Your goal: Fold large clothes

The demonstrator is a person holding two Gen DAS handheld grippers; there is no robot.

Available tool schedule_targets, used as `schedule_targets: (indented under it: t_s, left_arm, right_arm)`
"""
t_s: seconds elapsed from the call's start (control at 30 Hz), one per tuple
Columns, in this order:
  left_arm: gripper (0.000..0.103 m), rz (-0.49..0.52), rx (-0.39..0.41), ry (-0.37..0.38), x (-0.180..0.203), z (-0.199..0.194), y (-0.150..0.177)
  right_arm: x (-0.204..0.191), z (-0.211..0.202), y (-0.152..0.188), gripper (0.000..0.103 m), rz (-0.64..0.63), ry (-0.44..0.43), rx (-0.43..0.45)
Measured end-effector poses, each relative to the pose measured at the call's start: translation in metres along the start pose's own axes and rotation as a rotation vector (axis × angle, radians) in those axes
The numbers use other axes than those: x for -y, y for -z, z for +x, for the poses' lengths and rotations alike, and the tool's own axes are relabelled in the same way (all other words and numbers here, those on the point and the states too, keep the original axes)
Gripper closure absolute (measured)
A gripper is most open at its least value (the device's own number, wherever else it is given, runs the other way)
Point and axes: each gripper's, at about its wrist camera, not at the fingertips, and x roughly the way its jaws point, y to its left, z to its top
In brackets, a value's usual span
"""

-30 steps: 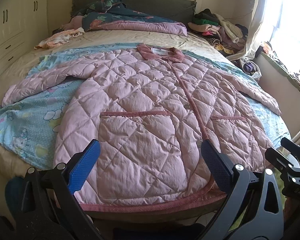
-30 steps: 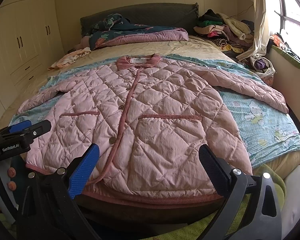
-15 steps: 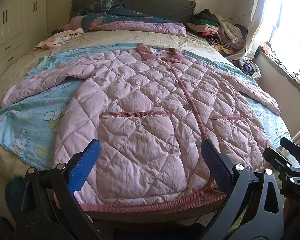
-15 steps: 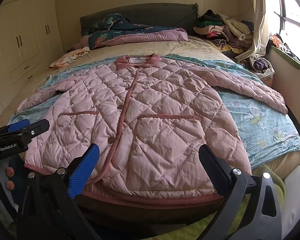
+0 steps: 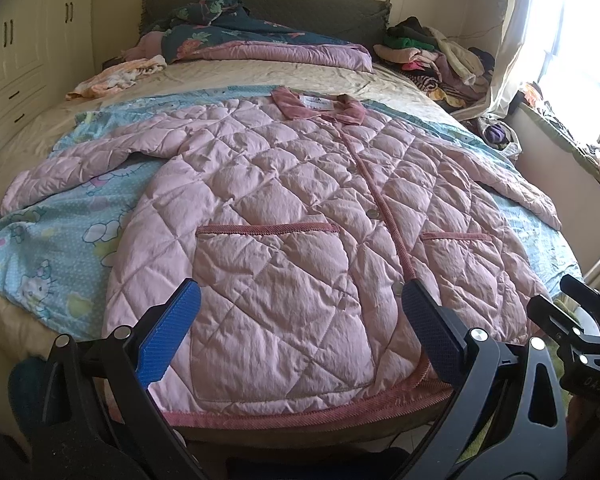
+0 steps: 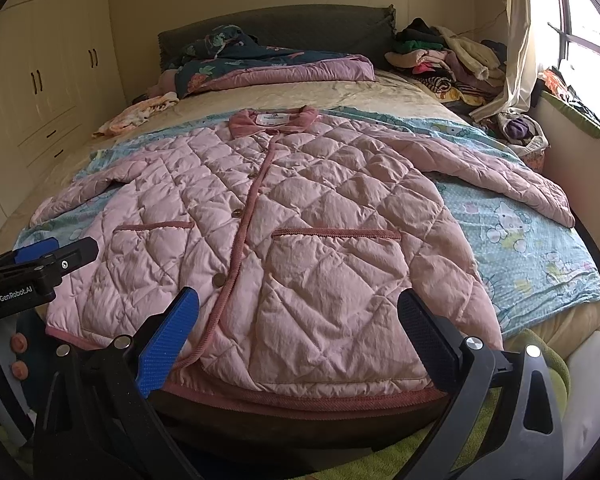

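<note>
We hold both grippers, left gripper [image 5: 298,320] and right gripper [image 6: 298,320], jaws spread, over the quilted pink jacket [image 5: 284,220] lying flat on the bed [image 6: 380,92]; a clothes pile [image 6: 448,60] sits beyond

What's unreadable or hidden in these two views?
- Collar label text: too small, both views.
- Jacket hem corners: covered by the left hand-held gripper pads in left view, right hand-held gripper pads in right.
- Floor below the bed: cut off by bottom edge.
- Window: overexposed.
</note>
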Motion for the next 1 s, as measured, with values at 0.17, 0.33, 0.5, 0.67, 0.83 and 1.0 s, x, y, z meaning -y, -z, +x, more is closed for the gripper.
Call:
schedule_targets:
  t_s: [0.17, 0.33, 0.5, 0.67, 0.83, 1.0]
  left_arm:
    - [0.009, 0.004, -0.011, -0.006, 0.009, 0.001, -0.004]
    - [0.009, -0.008, -0.006, -0.012, 0.012, 0.005, -0.015]
    - [0.009, -0.021, -0.005, -0.016, 0.007, 0.019, -0.031]
    - [0.009, -0.023, -0.009, -0.019, 0.006, 0.031, -0.043]
    - [0.009, -0.014, -0.017, -0.018, 0.010, 0.043, -0.054]
    - [0.009, -0.009, -0.016, -0.007, 0.015, 0.052, -0.065]
  right_arm:
    - [0.001, 0.004, 0.000, 0.004, -0.001, -0.001, -0.007]
    - [0.007, 0.014, -0.006, 0.004, -0.016, -0.010, -0.028]
    - [0.007, 0.024, -0.022, 0.004, -0.023, -0.014, -0.031]
    - [0.010, 0.034, -0.037, 0.004, -0.019, -0.032, -0.033]
    - [0.016, 0.045, -0.053, 0.004, 0.001, -0.040, -0.027]
    - [0.020, 0.051, -0.069, 0.004, 0.011, -0.040, -0.013]
